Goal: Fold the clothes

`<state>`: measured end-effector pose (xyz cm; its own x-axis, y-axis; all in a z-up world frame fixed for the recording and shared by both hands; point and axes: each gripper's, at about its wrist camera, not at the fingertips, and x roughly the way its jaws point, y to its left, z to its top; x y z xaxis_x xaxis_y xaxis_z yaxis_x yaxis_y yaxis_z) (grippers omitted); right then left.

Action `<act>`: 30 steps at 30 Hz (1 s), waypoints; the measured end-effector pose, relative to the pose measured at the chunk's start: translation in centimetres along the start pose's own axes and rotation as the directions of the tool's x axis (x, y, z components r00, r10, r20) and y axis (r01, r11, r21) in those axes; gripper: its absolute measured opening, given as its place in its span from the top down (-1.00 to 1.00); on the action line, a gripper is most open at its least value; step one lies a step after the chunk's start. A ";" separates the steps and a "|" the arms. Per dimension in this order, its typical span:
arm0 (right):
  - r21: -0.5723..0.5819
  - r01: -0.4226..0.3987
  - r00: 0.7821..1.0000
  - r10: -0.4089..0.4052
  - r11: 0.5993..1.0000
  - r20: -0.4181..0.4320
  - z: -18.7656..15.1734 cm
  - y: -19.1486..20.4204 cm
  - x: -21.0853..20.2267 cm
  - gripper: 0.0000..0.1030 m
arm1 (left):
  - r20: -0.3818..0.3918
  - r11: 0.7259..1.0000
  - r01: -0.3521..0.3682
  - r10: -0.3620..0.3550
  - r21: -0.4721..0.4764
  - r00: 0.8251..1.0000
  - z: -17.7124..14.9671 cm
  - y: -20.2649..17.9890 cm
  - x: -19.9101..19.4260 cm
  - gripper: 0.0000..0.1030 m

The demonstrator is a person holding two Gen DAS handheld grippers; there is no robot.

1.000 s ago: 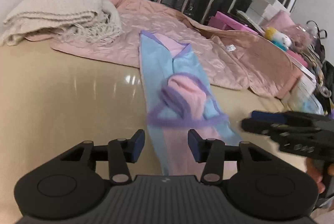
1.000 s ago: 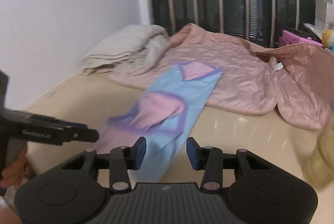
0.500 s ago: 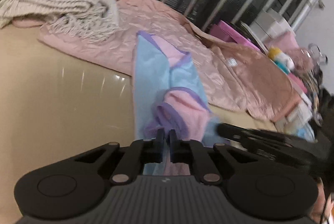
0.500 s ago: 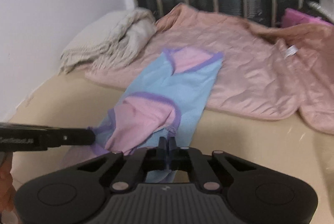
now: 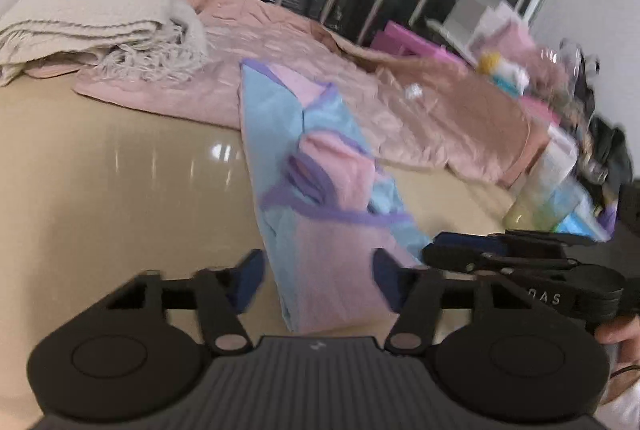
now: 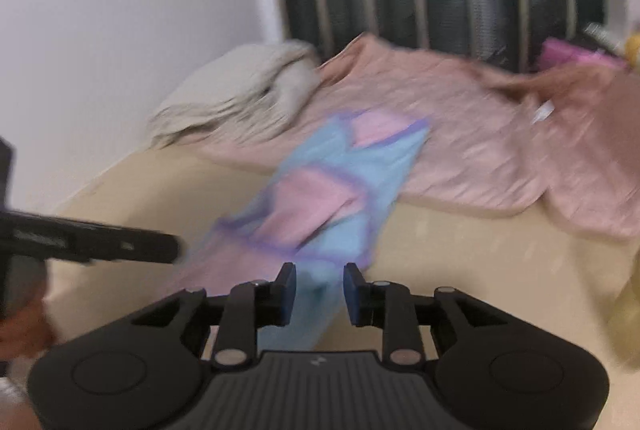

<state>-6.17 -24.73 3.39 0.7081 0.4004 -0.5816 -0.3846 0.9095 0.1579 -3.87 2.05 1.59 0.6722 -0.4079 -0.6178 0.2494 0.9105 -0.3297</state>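
A long, narrow light-blue and pink garment with purple trim (image 5: 320, 189) lay lengthwise on a glossy beige worktop (image 5: 120, 189), its far end resting on a rumpled pink quilted cover (image 5: 400, 101), and its middle bunched into a loose pink hump. A folded cream fringed blanket (image 5: 92, 17) sat well apart at the far left corner, near dark window bars. The left hand-held gripper (image 5: 318, 280) hovered over the garment's near end with its jaws wide apart, holding nothing; cloth showed in the gap between its blue pads (image 5: 250, 280). The right hand-held gripper (image 6: 319, 292) was also open, somewhat less widely, and empty, with the blue edge of the garment lying between its fingers. Both views were blurred by motion. The fold appeared only part done, with the garment narrowed but still long. The next move would likely call for both grippers to close on the near corners and carry them toward the far end.
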 end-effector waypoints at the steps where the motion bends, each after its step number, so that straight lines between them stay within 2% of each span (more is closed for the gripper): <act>1: 0.007 -0.007 1.000 0.007 1.000 -0.007 -0.4 0.1 -0.3 0.56 | -0.013 1.000 -0.023 0.023 0.004 1.000 -0.2 -0.2 0.6 0.73; 2: 0.015 -0.013 1.000 0.014 1.000 -0.014 -0.7 0.2 -0.6 0.63 | -0.025 0.999 -0.043 0.043 0.007 0.999 -0.4 -0.3 1.2 0.76; 3: 0.022 -0.020 1.000 0.021 1.000 -0.021 -1.1 0.4 -0.9 0.84 | -0.023 0.999 -0.042 0.042 0.005 0.999 -0.7 -0.4 1.0 0.78; 4: 0.029 -0.027 0.999 0.027 0.999 -0.027 -1.4 0.5 -1.2 0.90 | -0.021 0.999 -0.041 0.042 0.002 0.999 -0.9 -0.4 0.8 0.84; 10: 0.075 -0.065 0.995 0.070 0.995 -0.067 -3.6 1.2 -3.0 0.98 | -0.036 0.999 -0.026 0.027 0.027 0.999 -4.3 -1.6 -2.6 0.86; 11: 0.082 -0.071 0.994 0.077 0.994 -0.073 -4.0 1.3 -3.3 0.96 | -0.037 1.000 -0.018 0.019 0.021 0.999 -4.7 -1.7 -3.3 0.82; 12: 0.090 -0.077 0.993 0.085 0.993 -0.080 -4.3 1.4 -3.6 0.94 | -0.031 1.000 -0.015 0.015 0.004 0.999 -4.9 -1.5 -3.8 0.70; 13: 0.098 -0.083 0.992 0.092 0.992 -0.086 -4.7 1.5 -3.9 0.88 | -0.033 1.000 -0.013 0.013 0.000 0.999 -4.9 -1.5 -4.1 0.48; 15: 0.087 -0.070 0.996 0.075 0.994 -0.052 -4.3 1.2 -4.7 0.39 | -0.008 1.000 -0.020 0.020 0.012 1.000 -4.5 -1.4 -4.1 0.27; 17: 0.069 -0.048 0.999 0.048 0.996 -0.011 -3.5 0.9 -4.6 0.32 | 0.010 1.000 -0.023 0.023 0.015 1.000 -3.8 -1.4 -3.8 0.26; 21: 0.100 -0.070 0.997 0.073 0.992 -0.026 -1.7 0.2 -1.3 0.32 | 0.004 1.000 -0.003 0.003 0.001 1.000 -2.3 -1.6 -2.0 0.26; 23: 0.111 -0.077 0.995 0.083 0.991 -0.054 -1.2 0.1 0.7 0.33 | -0.010 1.000 -0.014 0.014 -0.014 1.000 -1.7 -1.5 -1.0 0.30; 25: 0.114 -0.057 0.996 0.064 0.992 -0.065 -1.1 0.3 1.9 0.78 | -0.019 1.000 -0.001 0.000 -0.027 1.000 -1.4 -1.3 -0.6 0.90; 26: 0.111 -0.067 0.996 0.073 0.992 -0.048 -1.1 0.4 1.8 0.88 | -0.010 0.999 0.024 -0.024 -0.040 1.000 -1.4 -1.1 -0.7 0.91; 28: 0.102 -0.102 0.995 0.104 0.989 -0.011 -0.9 0.6 1.5 0.90 | 0.007 0.996 0.069 -0.068 -0.065 0.998 -1.3 -0.7 -0.9 0.95; 30: 0.108 -0.126 0.992 0.125 0.986 0.013 -0.9 0.6 1.0 0.90 | 0.002 0.996 0.038 -0.038 -0.078 0.999 -1.3 -0.4 -0.3 0.95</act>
<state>-6.20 -23.90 2.19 0.6622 0.5124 -0.5467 -0.4043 0.8587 0.3150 -5.02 1.75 0.98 0.6639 -0.4424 -0.6030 0.2200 0.8861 -0.4079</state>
